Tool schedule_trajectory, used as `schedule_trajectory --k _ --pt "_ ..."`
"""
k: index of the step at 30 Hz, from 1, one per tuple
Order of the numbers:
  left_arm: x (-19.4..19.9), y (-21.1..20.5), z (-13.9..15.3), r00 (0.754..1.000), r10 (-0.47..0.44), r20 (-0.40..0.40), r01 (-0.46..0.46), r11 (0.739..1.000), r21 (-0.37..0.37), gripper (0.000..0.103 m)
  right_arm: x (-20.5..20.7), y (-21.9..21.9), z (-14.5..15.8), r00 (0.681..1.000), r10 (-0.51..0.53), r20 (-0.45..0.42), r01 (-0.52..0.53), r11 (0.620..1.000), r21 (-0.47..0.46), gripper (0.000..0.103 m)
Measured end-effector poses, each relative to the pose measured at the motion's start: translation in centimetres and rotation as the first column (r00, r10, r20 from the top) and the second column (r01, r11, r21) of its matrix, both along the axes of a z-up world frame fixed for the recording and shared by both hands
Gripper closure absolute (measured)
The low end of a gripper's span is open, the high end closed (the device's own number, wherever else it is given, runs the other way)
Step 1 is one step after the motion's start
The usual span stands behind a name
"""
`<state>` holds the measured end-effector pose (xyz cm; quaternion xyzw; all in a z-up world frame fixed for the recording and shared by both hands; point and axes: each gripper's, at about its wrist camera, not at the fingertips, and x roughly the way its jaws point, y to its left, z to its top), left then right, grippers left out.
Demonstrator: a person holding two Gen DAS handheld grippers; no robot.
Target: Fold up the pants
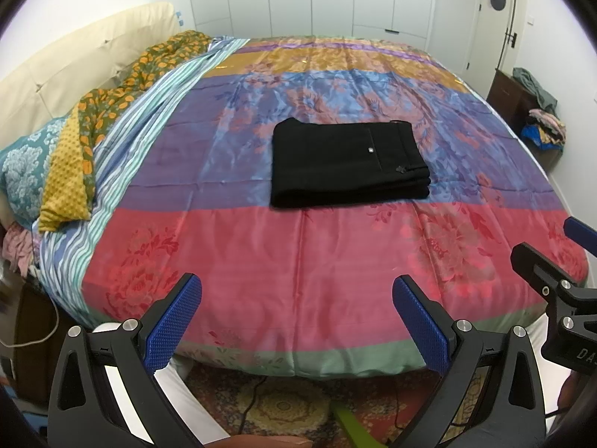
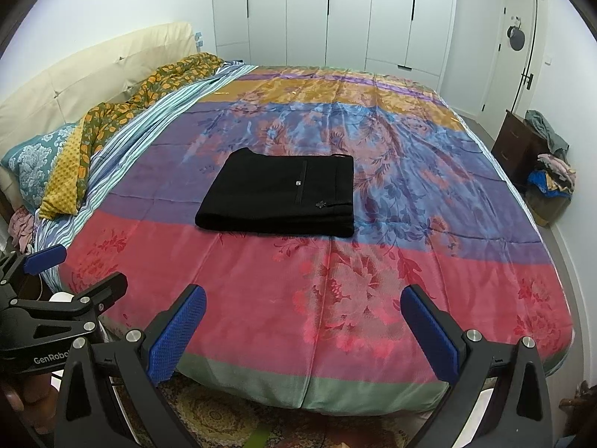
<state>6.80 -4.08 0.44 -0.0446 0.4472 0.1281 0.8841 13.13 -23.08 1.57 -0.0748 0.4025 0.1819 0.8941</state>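
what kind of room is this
A home bedroom, most likely: a big bed under a colourful bedspread with a padded headboard, pillows, and white wardrobe doors along the far wall. Folded black pants lie on the bed.

I read the left tool (image 1: pixel 296 321) with its jaws spread wide and nothing between the blue pads (image 1: pixel 173 323). The right tool (image 2: pixel 304 330) stands the same: jaws wide, pads (image 2: pixel 429 336) bare. Both are level and point forward, side by side, each one showing at the edge of the other's view.
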Motion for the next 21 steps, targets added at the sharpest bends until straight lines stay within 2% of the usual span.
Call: schedule_trajectory --k 17,21 --pt "-0.08 0.2 0.08 1.0 0.005 0.008 -0.005 1.0 -0.002 0.001 0.11 -0.03 0.0 1.0 -0.001 0.003 0.001 1.0 -0.001 0.0" --pt "-0.03 0.23 0.0 1.0 0.011 0.012 -0.011 1.0 0.022 0.001 0.39 -0.37 0.01 1.0 -0.005 0.001 0.005 1.0 0.003 0.0"
